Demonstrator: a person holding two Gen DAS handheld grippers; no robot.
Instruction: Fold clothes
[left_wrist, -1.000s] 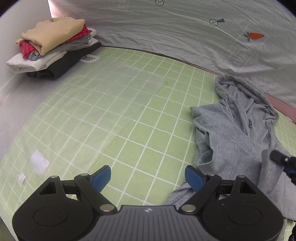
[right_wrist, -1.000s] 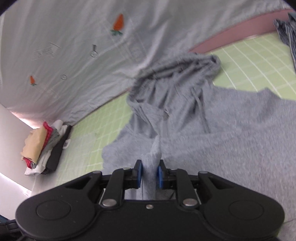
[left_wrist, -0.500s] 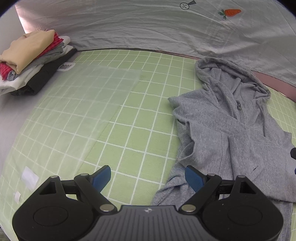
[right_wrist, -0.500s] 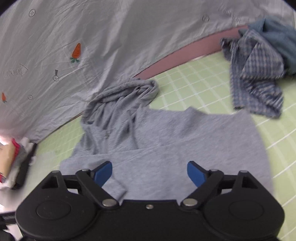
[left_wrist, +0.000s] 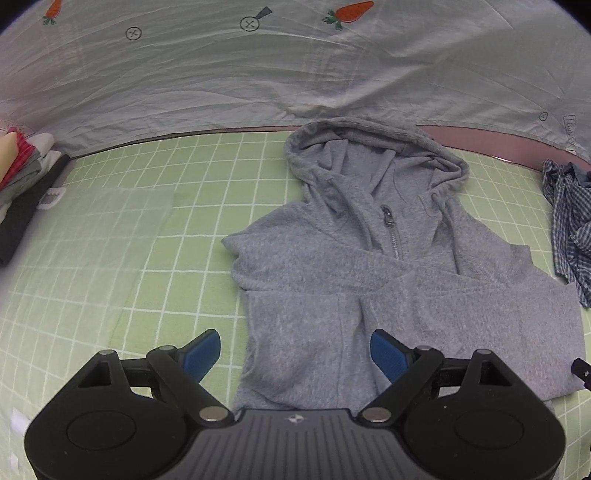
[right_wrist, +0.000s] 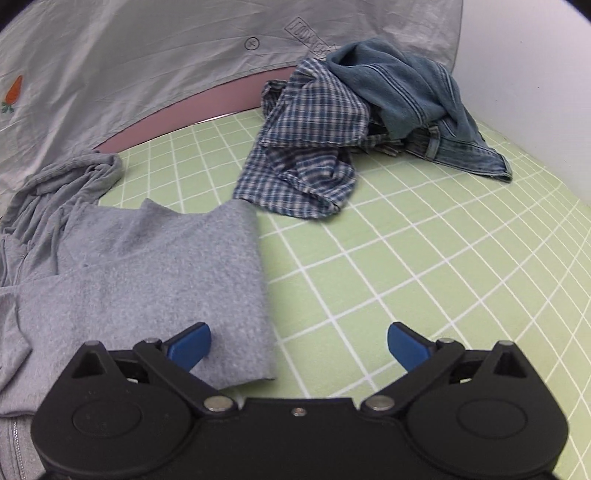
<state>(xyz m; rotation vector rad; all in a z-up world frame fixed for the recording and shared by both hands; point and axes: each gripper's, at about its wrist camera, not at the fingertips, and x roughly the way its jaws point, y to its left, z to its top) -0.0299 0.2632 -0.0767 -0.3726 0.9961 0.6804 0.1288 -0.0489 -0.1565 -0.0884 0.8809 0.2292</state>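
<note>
On green mat (left_wrist: 192, 177) | hoodie (left_wrist: 332, 280) flat, hood twd sheet | L claw (left_wrist: 295, 350) wide | R claw (right_wrist: 298, 341) wide

A green mat (left_wrist: 192, 206) with a white grid covers the worktop. Behind it hangs a creased pale grey sheet (left_wrist: 221, 85) printed with carrots, a pink strip (right_wrist: 184, 114) below, and a white wall (right_wrist: 524, 55) on the right

staged folding station | green grid mat (left_wrist: 177, 236), carrot-print sheet backdrop (left_wrist: 258, 74) (wrinkled), clothes piles (right_wrist: 362, 122)
</note>
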